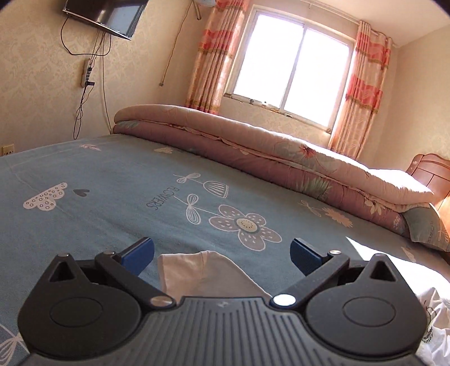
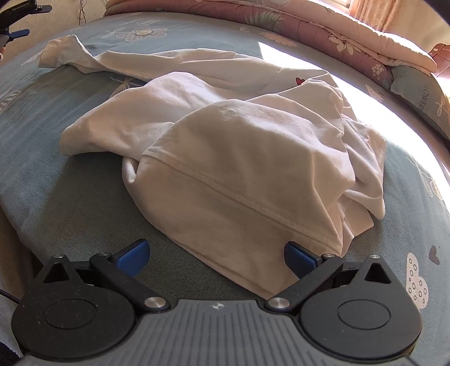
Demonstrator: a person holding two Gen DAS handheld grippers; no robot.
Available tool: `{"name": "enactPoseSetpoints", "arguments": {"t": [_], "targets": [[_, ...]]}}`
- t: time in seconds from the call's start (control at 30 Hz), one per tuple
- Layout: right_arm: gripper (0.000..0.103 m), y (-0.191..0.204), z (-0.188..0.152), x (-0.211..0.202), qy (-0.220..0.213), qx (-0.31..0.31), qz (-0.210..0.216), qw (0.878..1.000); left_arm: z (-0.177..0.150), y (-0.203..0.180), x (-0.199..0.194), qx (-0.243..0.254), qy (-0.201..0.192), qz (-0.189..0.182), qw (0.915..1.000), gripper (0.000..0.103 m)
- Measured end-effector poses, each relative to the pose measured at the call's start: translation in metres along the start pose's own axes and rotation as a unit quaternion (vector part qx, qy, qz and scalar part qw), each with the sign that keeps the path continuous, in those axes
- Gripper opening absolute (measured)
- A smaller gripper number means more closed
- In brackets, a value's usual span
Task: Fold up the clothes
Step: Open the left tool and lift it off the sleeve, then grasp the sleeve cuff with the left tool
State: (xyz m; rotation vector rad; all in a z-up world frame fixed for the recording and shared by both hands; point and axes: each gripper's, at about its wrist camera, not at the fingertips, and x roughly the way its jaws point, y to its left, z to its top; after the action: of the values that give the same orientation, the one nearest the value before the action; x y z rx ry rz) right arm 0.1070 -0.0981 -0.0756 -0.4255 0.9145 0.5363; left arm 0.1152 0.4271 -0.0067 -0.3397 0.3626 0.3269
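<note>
Blue-padded fingers of the right gripper point(image 2: 216, 257) are seen spread wide just above the near edge of the bed point(image 2: 84, 208), nothing held between them. A hemmed fold of the white shirt point(image 2: 239, 157) reaches into the gap between the fingers, and the right-hand pad sits just beside the hem, though contact cannot be confirmed. The shirt is bunched in a loose heap on the blue-grey flowered bedsheet point(image 2: 50, 112), towards the near edge; one sleeve point(image 2: 64, 52) is stretched out towards the far left side, and a small red heart point(image 2: 300, 81) is visible on the cloth near the sunlit patch. In the left wrist view, the left gripper point(image 1: 222, 254) is likewise held wide open and empty, over the bedsheet, with a corner of the shirt lying below and between its fingers, near the sheet's edge. A folded pink floral quilt point(image 1: 253, 152) is laid along the far edge of the bed, with a pillow point(image 1: 427, 228) at its right end beside a wooden headboard point(image 1: 433, 171). Beyond the bed, a bright window point(image 1: 292, 67) with orange-patterned curtains point(image 1: 213, 53) is seen, and a television point(image 1: 104, 15) is mounted on the left wall with cables hanging beneath it.
</note>
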Motion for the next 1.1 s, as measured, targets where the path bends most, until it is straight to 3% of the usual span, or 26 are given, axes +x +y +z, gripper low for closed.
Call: {"name": "enactPoseSetpoints", "arguments": {"t": [0.17,0.27,0.4,0.47,0.53,0.63,0.73,0.93,1.03,1.1], "targets": [[0.103,0.005,0.004,0.001,0.0,-0.009,0.001,1.0,0.004,-0.038,0.041,0.052,0.065,-0.051,0.9952,0.102],[0.103,0.004,0.005,0.001,0.002,-0.01,-0.002,1.0,0.009,-0.066,0.084,0.075,0.133,-0.073,0.9856,0.102],[0.103,0.0,0.004,-0.002,0.004,-0.003,-0.012,1.0,0.0,-0.087,0.14,0.071,0.21,-0.087,0.9712,0.102],[0.103,-0.002,0.003,-0.004,0.004,0.001,-0.016,1.0,-0.013,-0.09,0.157,0.073,0.252,-0.074,0.962,0.102],[0.103,-0.004,0.002,-0.007,0.003,0.005,-0.02,1.0,-0.028,-0.089,0.157,0.082,0.283,-0.064,0.9536,0.102],[0.103,-0.007,0.001,-0.007,0.001,0.009,-0.017,1.0,-0.046,-0.074,0.124,0.07,0.306,-0.064,0.9474,0.102],[0.103,-0.007,0.001,-0.001,0.002,0.01,-0.007,1.0,-0.074,-0.047,0.08,0.055,0.354,-0.056,0.932,0.102],[0.103,0.007,0.003,0.011,0.004,-0.006,0.017,1.0,-0.082,-0.002,0.008,0.0,0.325,-0.059,0.9439,0.102],[0.103,0.014,0.005,0.01,0.001,-0.014,0.023,1.0,-0.065,0.008,0.007,-0.053,0.282,-0.078,0.9547,0.102],[0.103,0.016,0.006,0.007,-0.002,-0.017,0.023,1.0,-0.056,0.008,0.018,-0.092,0.26,-0.101,0.956,0.102]]}}
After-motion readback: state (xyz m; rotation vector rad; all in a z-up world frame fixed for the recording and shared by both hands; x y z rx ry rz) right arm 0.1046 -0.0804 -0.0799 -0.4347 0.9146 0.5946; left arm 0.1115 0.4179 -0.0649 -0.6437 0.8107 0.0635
